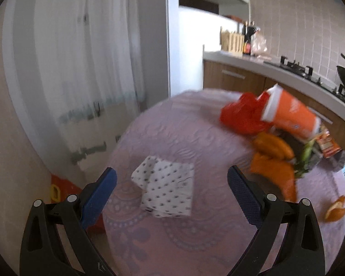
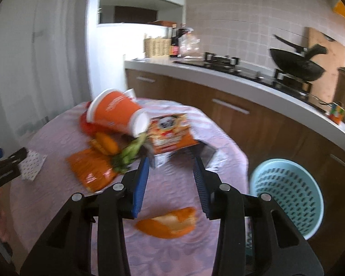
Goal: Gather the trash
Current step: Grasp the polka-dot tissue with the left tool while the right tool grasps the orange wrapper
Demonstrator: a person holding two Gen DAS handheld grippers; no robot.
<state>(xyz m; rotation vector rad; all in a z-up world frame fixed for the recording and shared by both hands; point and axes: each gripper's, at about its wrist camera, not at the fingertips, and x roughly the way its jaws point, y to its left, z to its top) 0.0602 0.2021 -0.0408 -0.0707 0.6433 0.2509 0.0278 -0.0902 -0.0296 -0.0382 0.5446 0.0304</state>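
A folded white dotted napkin (image 1: 166, 189) lies on the pink tablecloth (image 1: 184, 126), between the fingers of my open, empty left gripper (image 1: 172, 177). Further right lies a heap of trash: an orange paper cup (image 1: 289, 112) on its side, a red plastic bag (image 1: 243, 112), orange peels (image 1: 273, 147), an orange wrapper (image 1: 276, 172) and a snack box (image 1: 329, 145). My right gripper (image 2: 171, 161) is open and empty, above the table just short of the snack box (image 2: 170, 133). An orange peel piece (image 2: 168, 223) lies under it. The cup (image 2: 117, 112) and napkin (image 2: 32, 164) show there too.
A light blue perforated basket (image 2: 287, 195) stands beside the table at the right. Behind runs a kitchen counter (image 2: 253, 80) with a gas hob, a black wok (image 2: 296, 64) and bottles. A red object (image 1: 62, 188) sits on the floor at the left.
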